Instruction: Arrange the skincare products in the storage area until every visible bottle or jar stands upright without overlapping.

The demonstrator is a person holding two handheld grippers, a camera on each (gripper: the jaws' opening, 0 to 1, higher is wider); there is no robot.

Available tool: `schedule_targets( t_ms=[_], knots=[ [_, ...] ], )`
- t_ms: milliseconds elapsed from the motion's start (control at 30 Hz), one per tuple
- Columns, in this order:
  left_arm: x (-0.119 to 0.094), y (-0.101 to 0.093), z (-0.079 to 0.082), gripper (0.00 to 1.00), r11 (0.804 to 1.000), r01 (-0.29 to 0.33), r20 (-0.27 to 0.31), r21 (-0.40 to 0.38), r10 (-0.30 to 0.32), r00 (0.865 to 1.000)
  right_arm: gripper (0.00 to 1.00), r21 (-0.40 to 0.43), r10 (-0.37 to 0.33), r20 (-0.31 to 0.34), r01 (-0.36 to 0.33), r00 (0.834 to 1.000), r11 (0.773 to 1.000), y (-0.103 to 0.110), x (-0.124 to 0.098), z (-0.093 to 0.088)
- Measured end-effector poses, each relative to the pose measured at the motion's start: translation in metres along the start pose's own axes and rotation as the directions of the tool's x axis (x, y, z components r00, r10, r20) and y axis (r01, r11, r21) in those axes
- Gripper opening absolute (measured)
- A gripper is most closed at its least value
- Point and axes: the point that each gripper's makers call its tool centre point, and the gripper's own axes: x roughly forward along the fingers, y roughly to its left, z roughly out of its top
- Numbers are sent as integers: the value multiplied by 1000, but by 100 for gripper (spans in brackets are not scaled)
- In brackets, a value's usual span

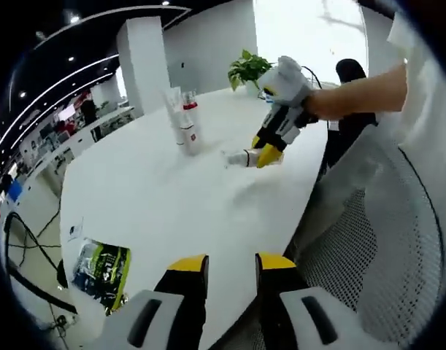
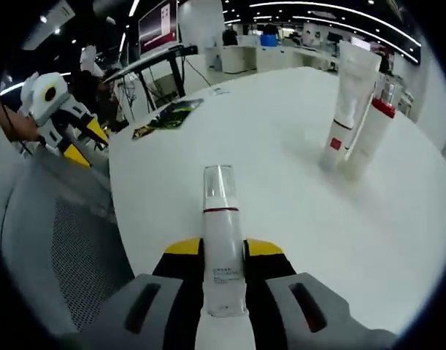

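Note:
My right gripper (image 2: 223, 251) is shut on a white pump bottle (image 2: 223, 240) with a clear cap, which points forward along the jaws just over the white table (image 2: 281, 219). In the left gripper view that same right gripper (image 1: 268, 153) holds the bottle (image 1: 237, 157) lying low over the table. A white tube (image 2: 350, 95) and a red-capped white bottle (image 2: 372, 135) stand upright side by side farther back; they stand together at the far side (image 1: 185, 124). My left gripper (image 1: 231, 266) hovers open at the table's near edge, holding nothing, and its yellow fingertips (image 2: 80, 149) show at the left.
A dark green and yellow packet (image 1: 102, 270) lies near the table's edge. A potted plant (image 1: 248, 69) stands at the far end. A mesh chair (image 1: 368, 248) sits beside the table, and a person's arm (image 1: 361, 91) reaches in. Desks and cables lie beyond.

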Motion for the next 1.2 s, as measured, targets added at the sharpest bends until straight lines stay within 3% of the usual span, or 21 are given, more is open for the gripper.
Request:
schedule_targets(
  t_ms=[33,100,200,300,367,400,500,567,667,800,900,1067,1200],
  knots=[
    [-1,0,3,27,1000,-2,11,14,2,1000,18,42,18,26,-19,1000,999,10,1,6],
    [-2,-6,7,27,999,12,34,40,-13,999,18,45,3,35,-5,999,999,13,2,10],
    [-2,-12,12,30,999,42,49,-10,-42,998,18,89,15,95,-23,995,996,27,4,24],
    [-4,-18,21,34,993,93,111,-74,-84,990,18,96,15,137,-28,991,995,39,3,33],
    [-5,-21,28,37,974,151,164,-168,-123,979,18,144,30,211,-62,977,988,51,-1,47],
    [-7,-21,32,38,951,189,196,-243,-142,970,18,159,34,236,-74,971,984,55,-3,51],
    [-12,-12,40,38,913,237,264,-333,-151,952,18,152,47,279,-93,959,984,63,-8,61],
    [-16,-7,45,38,868,275,299,-414,-156,941,18,211,97,311,-168,945,963,73,-10,68],
    [-24,-5,56,38,839,336,372,-428,-175,911,18,248,138,420,-259,897,933,87,-16,86],
    [-25,-10,53,38,834,356,364,-421,-204,909,18,309,166,486,-347,858,886,102,-17,93],
    [-25,-14,53,38,825,379,368,-419,-227,902,18,315,184,491,-370,852,874,112,-13,92],
    [-25,-15,50,39,817,386,356,-428,-240,903,18,302,212,480,-387,851,871,122,-6,87],
    [-27,-12,53,46,795,405,382,-453,-238,893,18,309,218,488,-401,845,862,125,-6,86]
  ],
)
